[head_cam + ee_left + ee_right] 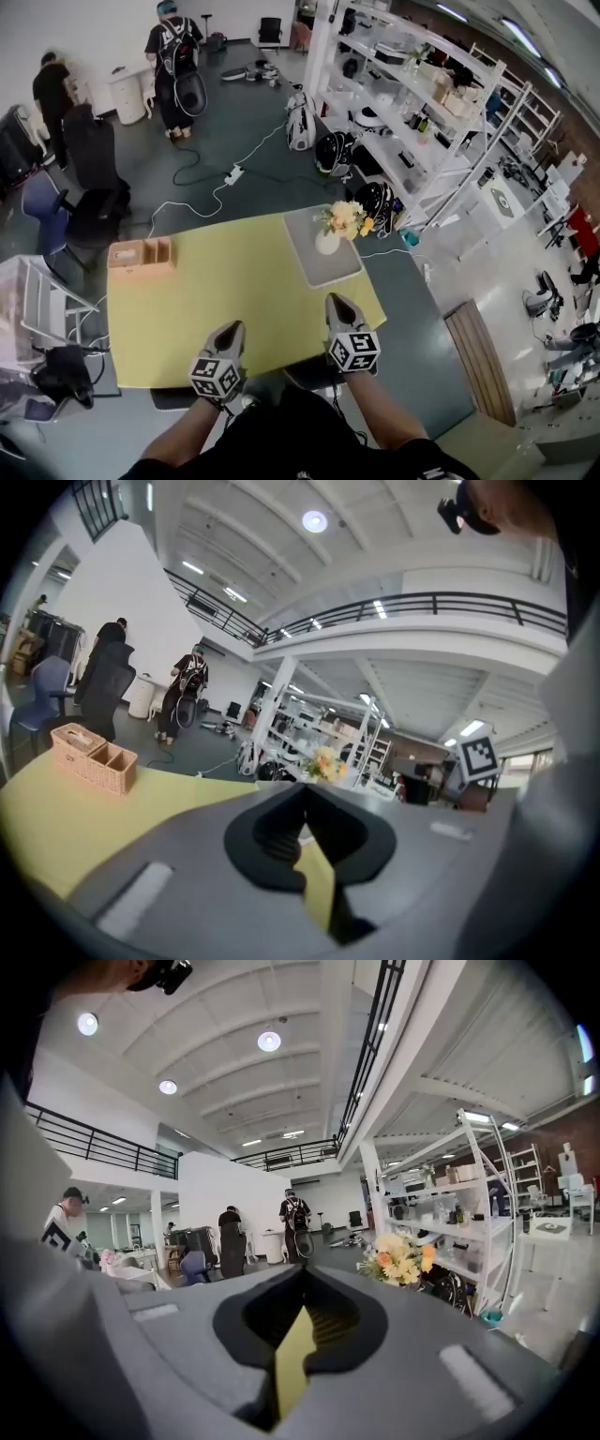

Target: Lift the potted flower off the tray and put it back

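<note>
The potted flower (341, 225), yellow and orange blooms in a small white pot, stands upright on a grey tray (329, 267) at the far right of the yellow-green table (206, 300). Both grippers hover over the table's near edge, well short of the tray. My left gripper (231, 330) is shut with nothing in it. My right gripper (337, 303) is also shut and empty, pointing at the tray's near end. The flower (323, 761) shows small past the shut left gripper (302, 789) in the left gripper view. The flower (400, 1258) lies right of the shut right gripper (302, 1274) in the right gripper view.
A wicker box (141, 254) with compartments sits at the table's far left corner. White shelving (412, 94) full of gear runs behind the table on the right. Dark chairs (94, 187) stand to the left. People (175, 56) stand far back, and cables cross the floor.
</note>
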Tool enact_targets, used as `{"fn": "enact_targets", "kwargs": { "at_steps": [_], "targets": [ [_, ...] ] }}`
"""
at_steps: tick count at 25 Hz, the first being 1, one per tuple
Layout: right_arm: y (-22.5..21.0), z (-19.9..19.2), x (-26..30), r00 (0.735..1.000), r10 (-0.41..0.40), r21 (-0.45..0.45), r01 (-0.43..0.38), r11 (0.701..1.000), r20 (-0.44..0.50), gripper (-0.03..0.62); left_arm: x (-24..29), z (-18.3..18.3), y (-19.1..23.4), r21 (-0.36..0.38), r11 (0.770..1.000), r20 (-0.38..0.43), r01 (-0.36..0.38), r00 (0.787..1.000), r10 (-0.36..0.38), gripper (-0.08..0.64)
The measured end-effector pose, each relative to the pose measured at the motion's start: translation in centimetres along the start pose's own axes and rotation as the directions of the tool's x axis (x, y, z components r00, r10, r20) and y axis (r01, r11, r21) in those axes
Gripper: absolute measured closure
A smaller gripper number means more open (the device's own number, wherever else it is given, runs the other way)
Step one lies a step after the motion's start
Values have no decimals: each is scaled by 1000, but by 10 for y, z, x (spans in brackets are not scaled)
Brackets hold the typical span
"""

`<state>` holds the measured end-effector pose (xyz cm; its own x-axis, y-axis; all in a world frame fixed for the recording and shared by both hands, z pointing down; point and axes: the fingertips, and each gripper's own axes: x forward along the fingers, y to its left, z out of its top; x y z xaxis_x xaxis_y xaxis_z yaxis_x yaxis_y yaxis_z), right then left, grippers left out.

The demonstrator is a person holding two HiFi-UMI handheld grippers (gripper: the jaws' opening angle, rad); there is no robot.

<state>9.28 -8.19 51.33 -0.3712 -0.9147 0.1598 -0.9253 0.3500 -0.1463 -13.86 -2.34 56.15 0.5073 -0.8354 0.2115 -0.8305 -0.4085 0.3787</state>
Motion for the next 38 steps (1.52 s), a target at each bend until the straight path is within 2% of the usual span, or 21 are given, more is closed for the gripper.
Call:
{"fn": "enact_targets", "kwargs": {
  "at_steps": [4,10,23,30,33,38],
  "targets": [
    [-30,-9,23,1000,-7,-25,7,1000,-27,588,29,-6,-1,-5,1000,-25,-7,1000,7,552],
    [-86,-42,66,995,-47,-45,43,998,-92,581,84,-7,-1,1,1000,-45,-22,999,22,552],
    [-197,-120,189,984,-87,-24,84,996,-155,438,154,-55,24,-3,995,-137,-102,985,101,552],
    [-241,-154,245,983,-122,-5,122,992,-140,372,174,-85,32,-12,991,-178,-134,975,130,552],
    [-256,-162,268,983,-133,3,134,991,-128,365,174,-100,36,-19,987,-200,-157,968,150,552],
    [-268,-167,298,990,-113,2,114,994,-82,330,169,-129,44,-73,977,-237,-202,955,180,552]
  ]
}}
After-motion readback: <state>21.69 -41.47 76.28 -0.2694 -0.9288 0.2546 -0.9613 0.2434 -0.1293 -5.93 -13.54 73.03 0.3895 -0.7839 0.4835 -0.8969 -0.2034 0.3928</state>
